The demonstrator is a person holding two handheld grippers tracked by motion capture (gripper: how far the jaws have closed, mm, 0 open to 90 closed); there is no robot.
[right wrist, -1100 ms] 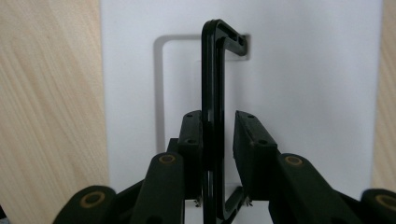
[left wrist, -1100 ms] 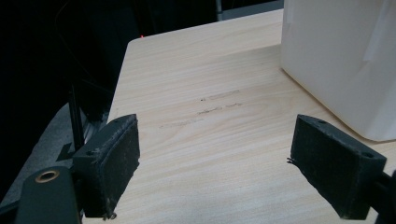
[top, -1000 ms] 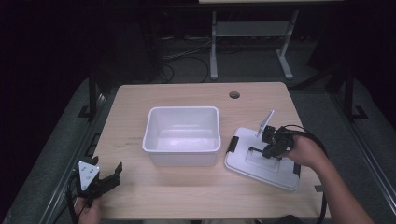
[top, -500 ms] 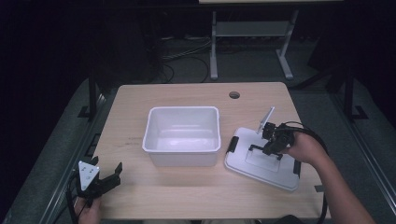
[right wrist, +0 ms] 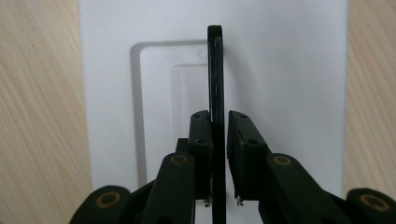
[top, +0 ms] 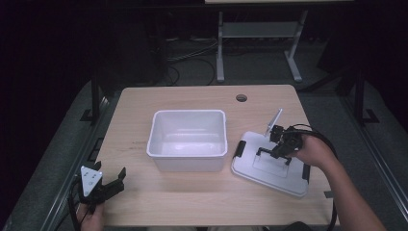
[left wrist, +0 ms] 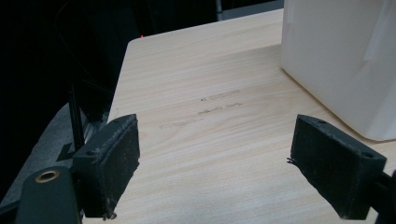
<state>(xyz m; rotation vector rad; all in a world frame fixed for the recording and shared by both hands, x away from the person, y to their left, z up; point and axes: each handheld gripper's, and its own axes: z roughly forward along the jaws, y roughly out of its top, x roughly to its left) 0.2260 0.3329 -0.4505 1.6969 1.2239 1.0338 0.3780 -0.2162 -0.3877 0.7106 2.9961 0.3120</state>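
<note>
White bin [top: 187,139] sits beside lid [top: 269,166]; right tool [top: 281,147] has just closed on its handle [right wrist: 215,70].

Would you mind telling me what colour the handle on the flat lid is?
Black; the thin upright handle on the white lid shows best in the right gripper view.

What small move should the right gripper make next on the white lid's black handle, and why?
Probably lift. The right gripper has just been closing, its jaws pinching the thin black handle of the flat white plastic lid, which lies on the table beside the open white plastic bin, seemingly its destination.
</note>
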